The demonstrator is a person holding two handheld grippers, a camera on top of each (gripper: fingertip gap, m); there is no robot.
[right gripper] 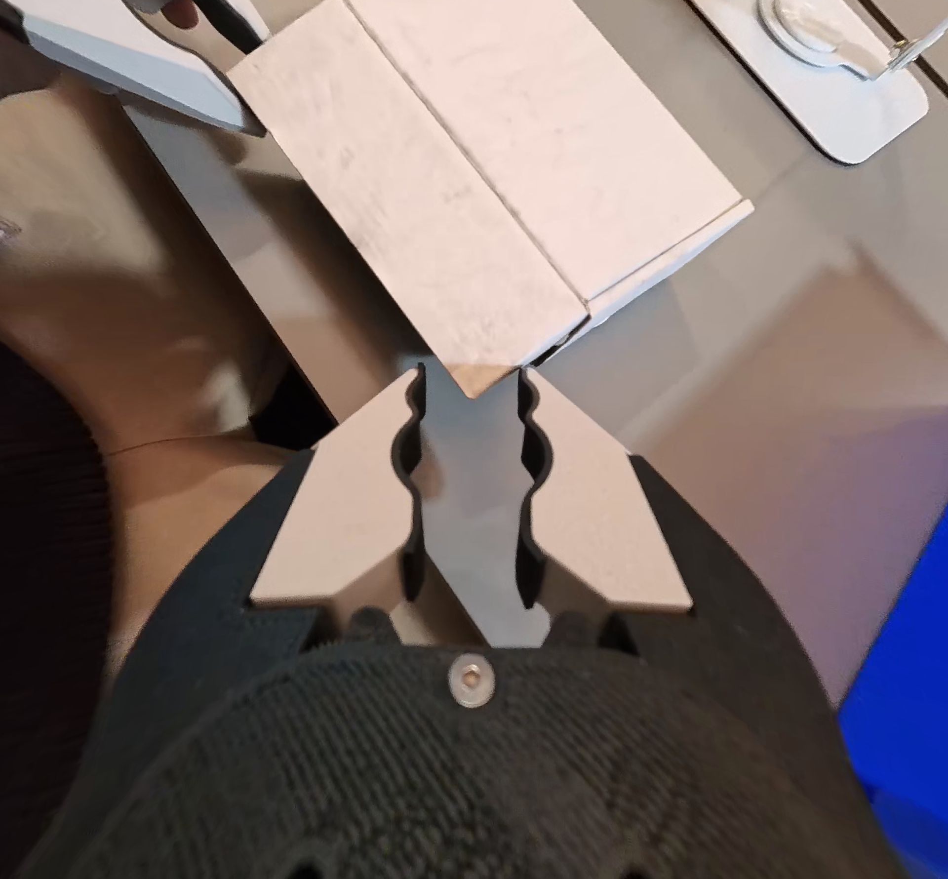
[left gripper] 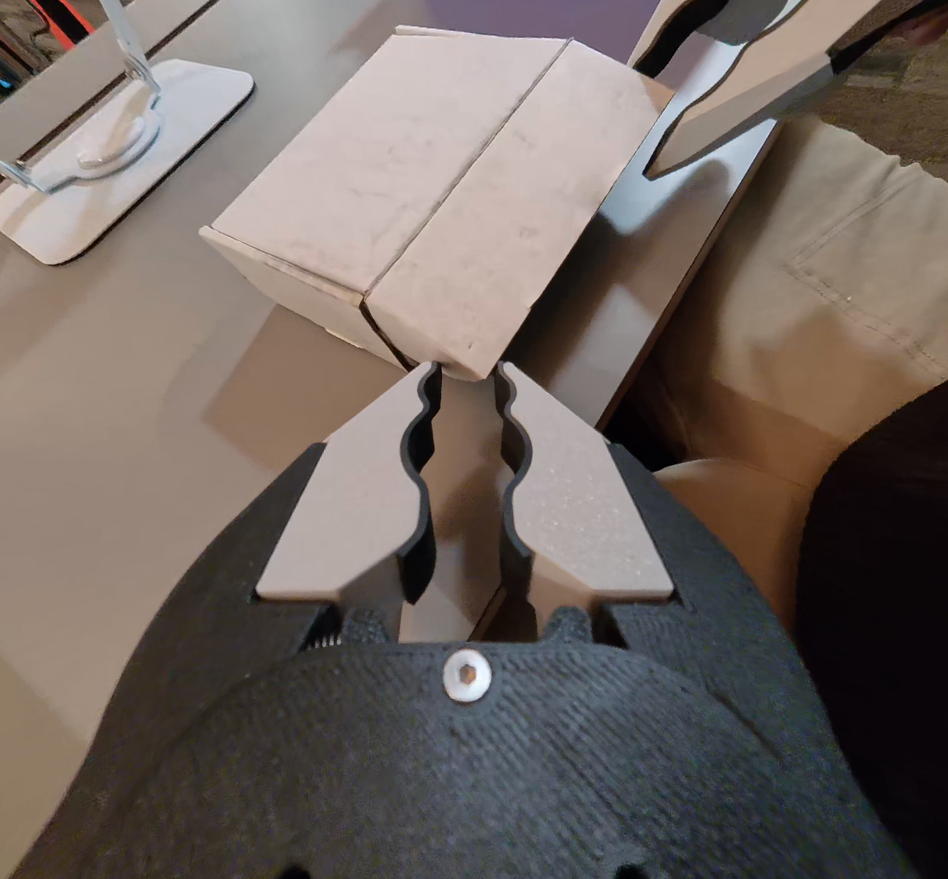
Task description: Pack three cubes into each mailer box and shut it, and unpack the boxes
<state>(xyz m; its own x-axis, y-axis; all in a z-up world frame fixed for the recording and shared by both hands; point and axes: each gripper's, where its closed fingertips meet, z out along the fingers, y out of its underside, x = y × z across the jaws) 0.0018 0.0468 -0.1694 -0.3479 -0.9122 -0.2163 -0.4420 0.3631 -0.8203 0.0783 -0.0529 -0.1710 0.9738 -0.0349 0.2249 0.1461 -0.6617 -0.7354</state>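
Here, I flank a shut white box (left gripper: 426,197) lying near the table (left gripper: 128,392) edge, one gripper at each near corner. My left gripper (left gripper: 464,372) stands apart, with a corner poking just between its tips; my right gripper (right gripper: 472,377) is likewise apart around the other corner. I judge this is to steady the box for opening. No cubes show. A white stand (left gripper: 128,151) sits well aside.
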